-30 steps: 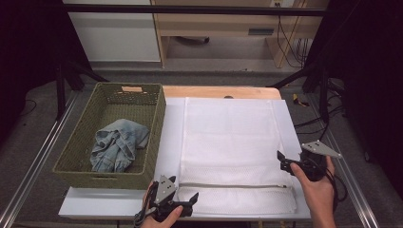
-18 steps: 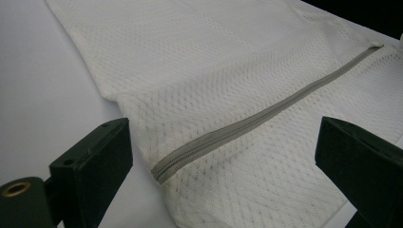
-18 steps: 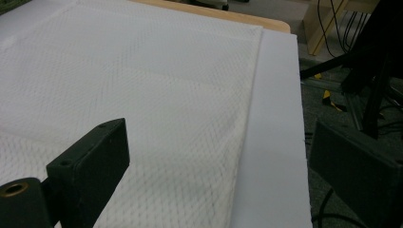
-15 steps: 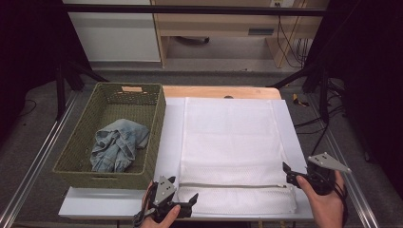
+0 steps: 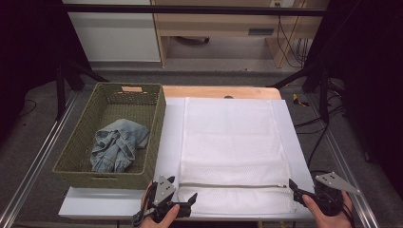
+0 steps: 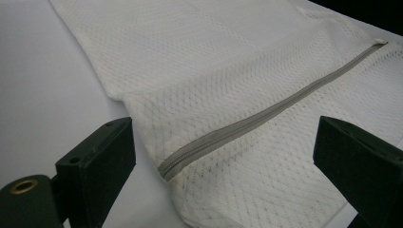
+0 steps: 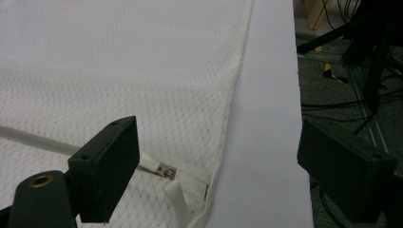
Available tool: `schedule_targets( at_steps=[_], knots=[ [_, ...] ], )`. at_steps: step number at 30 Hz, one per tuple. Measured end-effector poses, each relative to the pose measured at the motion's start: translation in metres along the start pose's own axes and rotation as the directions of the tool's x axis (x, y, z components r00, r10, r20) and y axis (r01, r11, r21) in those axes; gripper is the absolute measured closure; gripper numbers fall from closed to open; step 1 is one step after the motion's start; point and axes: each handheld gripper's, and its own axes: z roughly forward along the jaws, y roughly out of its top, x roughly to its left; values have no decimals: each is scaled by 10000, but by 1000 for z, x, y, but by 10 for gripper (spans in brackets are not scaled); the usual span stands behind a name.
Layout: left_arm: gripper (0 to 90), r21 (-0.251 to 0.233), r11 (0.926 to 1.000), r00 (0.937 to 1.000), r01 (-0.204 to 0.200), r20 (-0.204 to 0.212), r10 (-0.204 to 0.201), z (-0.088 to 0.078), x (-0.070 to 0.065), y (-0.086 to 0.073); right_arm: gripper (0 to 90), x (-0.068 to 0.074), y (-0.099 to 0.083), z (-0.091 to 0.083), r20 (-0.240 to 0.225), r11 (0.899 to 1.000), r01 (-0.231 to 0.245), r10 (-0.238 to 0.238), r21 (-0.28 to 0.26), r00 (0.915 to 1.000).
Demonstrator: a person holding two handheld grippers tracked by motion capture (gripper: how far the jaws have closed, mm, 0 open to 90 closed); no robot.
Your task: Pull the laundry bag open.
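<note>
A white mesh laundry bag (image 5: 230, 142) lies flat on the table, with a grey zipper (image 5: 233, 185) shut across its near end. My left gripper (image 5: 183, 191) stands open at the bag's near left corner; in the left gripper view its jaws (image 6: 223, 128) straddle the zipper's left end (image 6: 266, 111) without touching. My right gripper (image 5: 294, 191) is open at the near right corner. Its jaws (image 7: 216, 126) have just been closing a little. Between them lie the bag's edge and the zipper pull (image 7: 164, 170), untouched.
A woven green basket (image 5: 157, 137) on the left of the table holds a crumpled denim garment (image 5: 116, 145). The bag rests on a white board (image 5: 294, 142). Black stands and cables line the floor at the right.
My right gripper has moved toward the table's near edge, down to the bag's near right corner. The left gripper has stayed put.
</note>
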Motion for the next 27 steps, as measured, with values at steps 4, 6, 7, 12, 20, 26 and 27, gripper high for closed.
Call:
schedule_targets(
  at_steps=[4,6,7,12,20,26,27],
  knots=[
    [64,-133,9999,9999,63,-116,-65,-2,4,2,162,0,-7,-4,-16,10000,-57,57,68,10000],
    [60,-138,9999,9999,101,-131,-103,-3,5,2,175,-1,-10,-5,-57,9999,-92,93,127,9999],
    [58,-154,9998,9999,126,-112,-128,-3,6,3,177,-1,-12,-5,-79,9998,-89,90,160,9999],
    [57,-169,9997,9999,161,-4,-161,-5,6,3,210,-1,-19,-6,-181,9994,-164,170,306,9997],
    [67,-286,9994,9998,216,-9,-217,-7,5,3,398,-4,-22,-1,-318,9998,-158,163,158,9994],
    [76,-186,9997,9999,153,13,-153,-6,4,2,489,-8,-20,14,-581,9992,-218,238,337,9980],
    [78,-165,9998,9999,149,16,-148,-6,4,1,495,-7,-20,19,-621,9989,-51,80,458,9980]
  ],
)
